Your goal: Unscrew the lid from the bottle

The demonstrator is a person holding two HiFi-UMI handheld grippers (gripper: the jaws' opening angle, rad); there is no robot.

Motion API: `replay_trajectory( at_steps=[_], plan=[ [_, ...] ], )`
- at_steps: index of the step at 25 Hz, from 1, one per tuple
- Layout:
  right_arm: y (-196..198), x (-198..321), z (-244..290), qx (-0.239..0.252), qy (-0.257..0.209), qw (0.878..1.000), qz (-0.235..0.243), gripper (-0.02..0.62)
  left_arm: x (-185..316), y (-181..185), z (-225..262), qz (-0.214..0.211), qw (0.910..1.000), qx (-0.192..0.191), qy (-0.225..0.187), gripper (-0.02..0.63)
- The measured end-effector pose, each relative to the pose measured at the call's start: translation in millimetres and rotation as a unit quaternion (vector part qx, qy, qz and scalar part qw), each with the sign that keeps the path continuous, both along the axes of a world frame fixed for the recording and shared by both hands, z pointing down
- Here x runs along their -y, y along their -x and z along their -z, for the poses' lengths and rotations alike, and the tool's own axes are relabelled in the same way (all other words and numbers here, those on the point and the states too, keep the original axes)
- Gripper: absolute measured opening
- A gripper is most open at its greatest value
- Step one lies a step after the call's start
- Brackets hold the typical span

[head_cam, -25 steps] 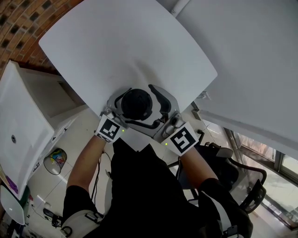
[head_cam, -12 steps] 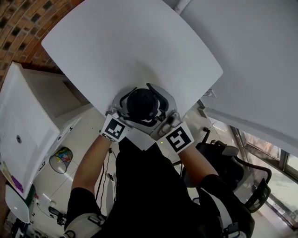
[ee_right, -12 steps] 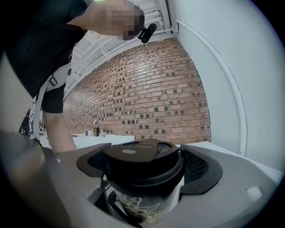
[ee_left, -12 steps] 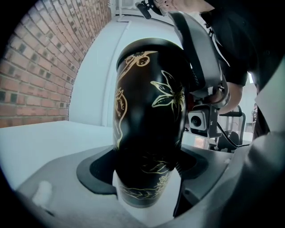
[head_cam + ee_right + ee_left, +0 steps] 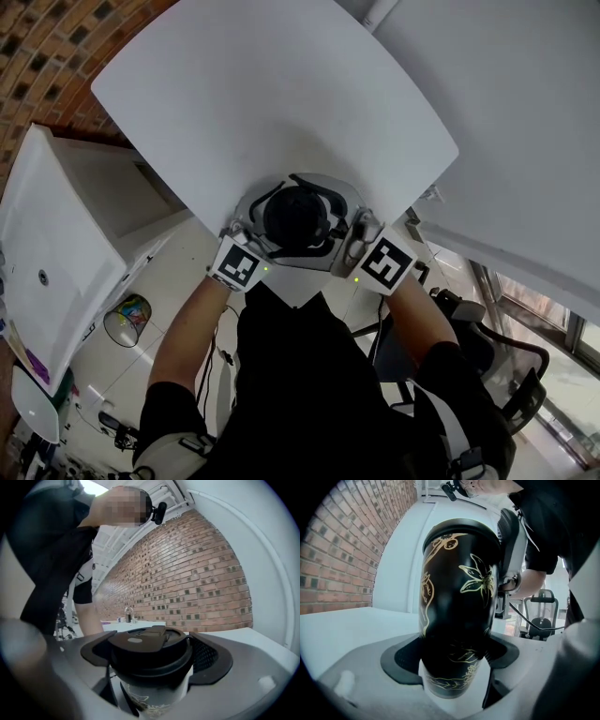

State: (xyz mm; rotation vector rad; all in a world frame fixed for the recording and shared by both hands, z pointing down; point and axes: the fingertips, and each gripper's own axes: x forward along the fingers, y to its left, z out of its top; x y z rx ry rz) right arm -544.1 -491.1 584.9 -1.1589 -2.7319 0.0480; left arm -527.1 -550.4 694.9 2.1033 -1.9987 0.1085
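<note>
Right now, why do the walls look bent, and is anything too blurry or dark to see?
Head view: the wide lens bows the edges of the white table; light is even and sharp. Left gripper view: the black bottle fills the frame, its base soft, the corners vignetted black. Right gripper view: the brick wall curves; the lid is sharp, the foreground blurred.

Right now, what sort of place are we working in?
Probably an indoor office or lab-type workroom, though I can't be sure. It has a brick wall, a white table, a waste bin and what looks like a black office chair.
</note>
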Motion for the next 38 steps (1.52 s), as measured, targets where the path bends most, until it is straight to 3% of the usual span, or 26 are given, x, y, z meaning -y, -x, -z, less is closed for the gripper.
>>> replay_trajectory(
  at_steps=[6,10,13,15,19,23,26,30,34,38],
  plan=[
    [-4,-7,3,0.018,-0.033,0.990,0.134,0.463,1,0,-1,0.000,1.0000,-0.001,-0.002,0.393],
    [-6,-10,0,0.010,-0.036,0.989,0.146,0.463,-4,2,-2,0.000,1.0000,0.000,0.002,0.393],
    [-5,-8,1,0.004,-0.015,0.996,0.090,0.519,-2,2,-3,0.005,1.0000,-0.001,0.000,0.394],
    [2,-3,11,0.020,0.023,0.999,0.010,0.532,-2,2,-3,0.007,1.0000,-0.002,-0.001,0.394],
    [7,9,19,0.044,0.043,0.990,-0.129,0.526,-3,2,-3,0.007,1.0000,-0.001,0.000,0.394],
    [10,11,17,0.060,0.017,0.980,-0.188,0.498,-1,2,-1,0.008,1.0000,0.002,-0.002,0.394],
    [12,9,11,0.054,0.002,0.978,-0.200,0.477,-2,3,-1,0.009,1.0000,0.001,-0.001,0.394],
    [8,6,6,0.038,0.001,0.985,-0.167,0.460,-2,2,-2,0.010,0.9999,0.001,0.000,0.394],
    [4,2,2,0.029,-0.006,0.997,-0.074,0.462,-1,3,-2,0.012,0.9999,0.000,0.000,0.394],
    [1,0,5,0.034,-0.005,0.999,0.001,0.465,0,2,-2,0.011,0.9999,0.002,0.000,0.394]
  ],
)
